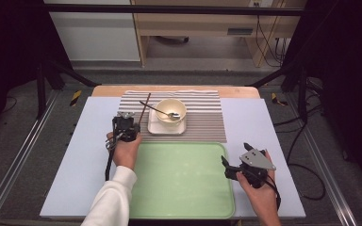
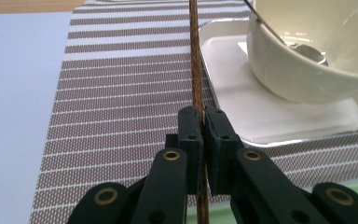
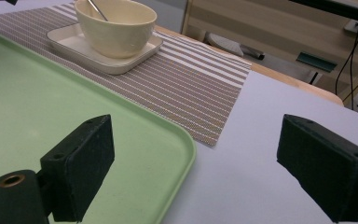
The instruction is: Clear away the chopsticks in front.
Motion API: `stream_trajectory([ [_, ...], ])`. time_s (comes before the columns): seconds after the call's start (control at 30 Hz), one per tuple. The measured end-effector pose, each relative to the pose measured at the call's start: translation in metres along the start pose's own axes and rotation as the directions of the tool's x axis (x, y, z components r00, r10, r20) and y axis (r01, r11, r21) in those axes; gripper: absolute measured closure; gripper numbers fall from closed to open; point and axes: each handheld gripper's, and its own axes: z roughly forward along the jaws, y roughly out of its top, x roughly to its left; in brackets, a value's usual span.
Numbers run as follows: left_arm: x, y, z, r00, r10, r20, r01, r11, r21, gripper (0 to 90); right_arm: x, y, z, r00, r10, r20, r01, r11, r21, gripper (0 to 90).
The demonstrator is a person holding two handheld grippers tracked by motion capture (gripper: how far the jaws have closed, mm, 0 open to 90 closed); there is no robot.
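**Brown chopsticks pinched, bowl holds a spoon**

From above, my left gripper (image 1: 125, 123) clamps the chopsticks (image 1: 144, 109) beside the bowl (image 1: 171, 111), spoon (image 1: 162, 112) inside, on its plate (image 1: 167, 128). Left gripper view: pads squeeze the chopsticks (image 2: 196, 70). Right gripper view: my right gripper (image 3: 193, 163) gapes empty over the tray (image 3: 51, 107) corner.

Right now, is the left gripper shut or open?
Shut: the left gripper clamps the brown chopstick between its pads.
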Motion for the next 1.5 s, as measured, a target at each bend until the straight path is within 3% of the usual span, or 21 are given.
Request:
stream_trajectory([
  [0.23, -0.003, -0.012, -0.009, 0.9997, 0.019, -0.015, -0.018, 0.9998, 0.004, 85.7, 0.004, 0.001, 0.001, 0.9997, -0.022, -0.009, 0.022, 1.000, 0.010, 11.0],
  [0.37, -0.002, -0.015, -0.014, 0.9999, -0.003, -0.010, 0.003, 1.0000, -0.008, 85.7, 0.004, 0.000, 0.001, 0.9997, -0.021, -0.012, 0.021, 1.000, 0.012, 11.0],
  [0.57, 0.002, -0.021, -0.036, 0.9990, -0.043, -0.011, 0.043, 0.9985, -0.034, 85.7, 0.003, 0.000, 0.000, 0.9999, -0.007, -0.012, 0.007, 1.000, 0.005, 11.0],
  [0.63, 0.001, -0.023, -0.044, 0.9994, -0.023, -0.027, 0.022, 0.9985, -0.050, 85.7, 0.004, 0.000, 0.001, 0.9998, -0.013, -0.014, 0.013, 1.000, 0.010, 11.0],
  [0.83, 0.000, -0.032, -0.059, 0.9996, -0.019, -0.022, 0.017, 0.9978, -0.064, 85.7, 0.006, 0.001, 0.002, 0.9996, -0.025, -0.016, 0.025, 1.000, 0.009, 11.0],
  [0.93, -0.001, -0.038, -0.067, 0.9990, 0.001, -0.044, -0.004, 0.9977, -0.068, 85.7, 0.006, 0.000, 0.001, 0.9997, -0.022, -0.012, 0.022, 1.000, 0.012, 11.0],
  [1.27, -0.006, -0.075, -0.083, 0.9991, -0.042, -0.009, 0.041, 0.9970, -0.066, 85.7, 0.003, -0.001, 0.001, 1.0000, -0.005, -0.003, 0.005, 1.000, 0.013, 11.2],
  [1.5, -0.015, -0.087, -0.096, 0.9998, -0.017, 0.012, 0.018, 0.9969, -0.076, 85.7, 0.004, -0.002, 0.001, 1.0000, 0.000, -0.008, 0.000, 1.000, 0.017, 11.2],
])
